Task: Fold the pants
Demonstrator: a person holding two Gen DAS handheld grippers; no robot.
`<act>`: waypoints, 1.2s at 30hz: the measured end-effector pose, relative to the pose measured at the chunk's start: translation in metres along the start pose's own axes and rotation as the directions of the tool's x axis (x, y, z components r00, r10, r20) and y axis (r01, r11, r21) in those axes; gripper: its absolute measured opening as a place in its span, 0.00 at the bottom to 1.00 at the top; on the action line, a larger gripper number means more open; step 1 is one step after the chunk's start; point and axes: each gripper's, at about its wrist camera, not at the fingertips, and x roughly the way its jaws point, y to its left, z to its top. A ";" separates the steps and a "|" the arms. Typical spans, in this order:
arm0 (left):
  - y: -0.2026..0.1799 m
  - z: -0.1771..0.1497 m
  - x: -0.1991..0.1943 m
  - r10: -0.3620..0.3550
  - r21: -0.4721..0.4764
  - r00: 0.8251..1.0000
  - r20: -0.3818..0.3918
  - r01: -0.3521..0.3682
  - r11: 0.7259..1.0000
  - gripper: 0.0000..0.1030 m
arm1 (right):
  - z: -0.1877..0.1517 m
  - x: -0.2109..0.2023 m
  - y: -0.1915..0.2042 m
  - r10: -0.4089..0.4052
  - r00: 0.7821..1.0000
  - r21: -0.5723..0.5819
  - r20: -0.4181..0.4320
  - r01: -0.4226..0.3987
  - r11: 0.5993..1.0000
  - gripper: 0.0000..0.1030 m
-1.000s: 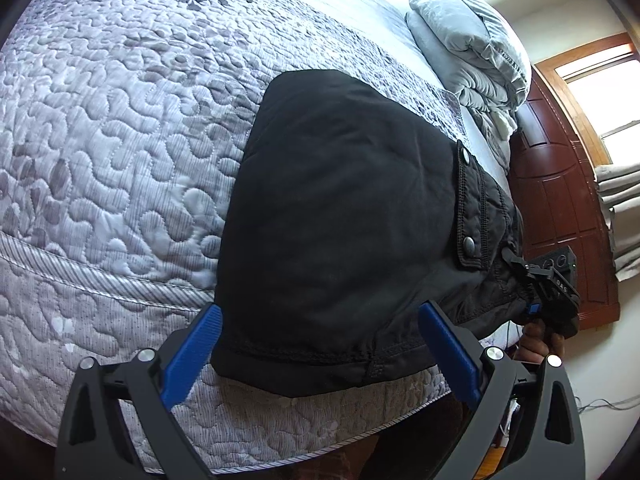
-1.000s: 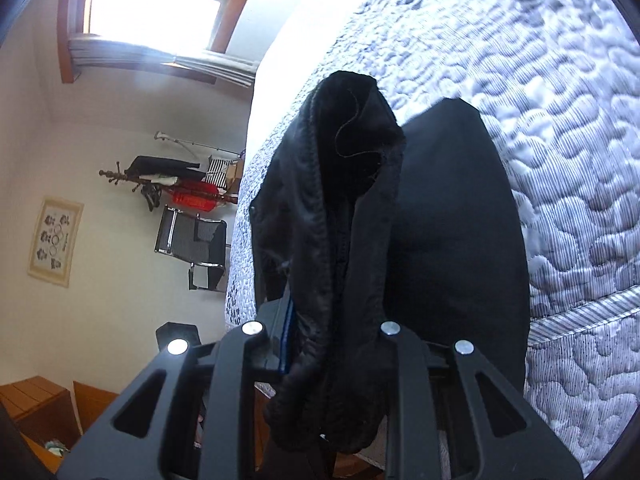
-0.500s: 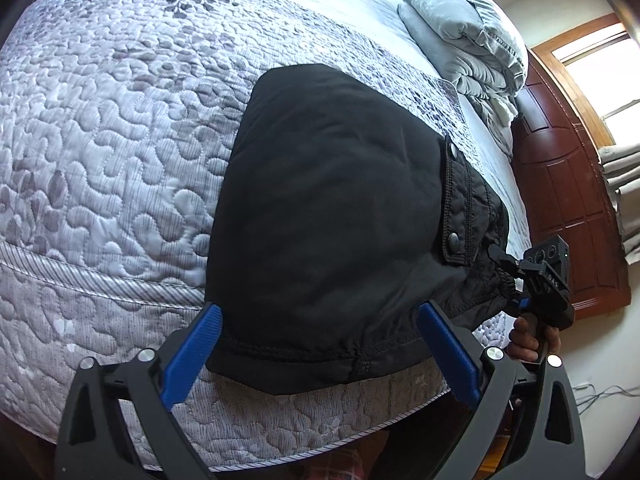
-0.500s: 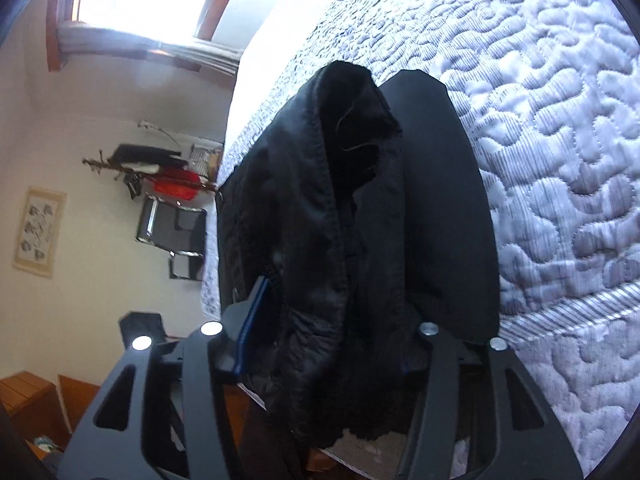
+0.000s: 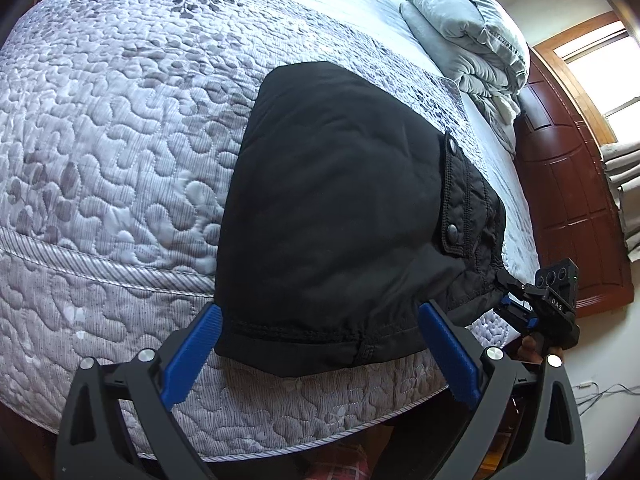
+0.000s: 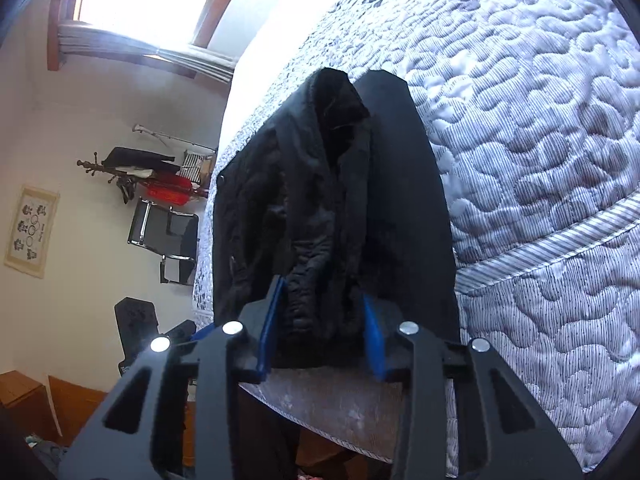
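Black pants (image 5: 340, 200) lie folded on the quilted bed, their hem hanging a little over the near edge. My left gripper (image 5: 320, 312) is open, its blue fingers straddling that hem without pressing it. In the left wrist view my right gripper (image 5: 516, 296) holds the bunched waistband corner at the right end, just past the snap-button pocket flap (image 5: 454, 192). In the right wrist view the right gripper (image 6: 322, 312) has this crumpled black bunch (image 6: 320, 208) between its blue pads; its jaws are closing and the cloth fills the gap.
The grey quilted bed (image 5: 120, 120) slopes off at its piped edge close to both grippers. Folded grey bedding (image 5: 468, 36) sits at the far end by a dark wood headboard (image 5: 568, 184). A chair (image 6: 164, 236) and coat rack (image 6: 152, 172) stand by the wall.
The right jaws spread wide around the waistband bunch, then narrowed onto it again. The bunch sank closer to the bed edge. The left gripper kept open over the hem.
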 end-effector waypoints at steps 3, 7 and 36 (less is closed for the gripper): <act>-0.004 0.000 -0.008 0.009 0.017 1.000 0.029 -0.010 1.000 0.96 | 0.003 -0.004 0.006 0.015 1.000 -0.026 0.025 -0.015 1.000 0.31; -0.018 0.002 -0.023 0.026 0.068 0.996 0.080 -0.031 0.997 0.96 | 0.003 0.005 -0.009 -0.023 1.000 0.003 0.006 0.023 1.000 0.32; -0.058 0.034 -0.064 0.241 0.273 0.932 0.270 -0.314 0.909 0.96 | 0.021 -0.002 -0.019 -0.195 0.981 -0.115 0.009 0.194 0.974 0.88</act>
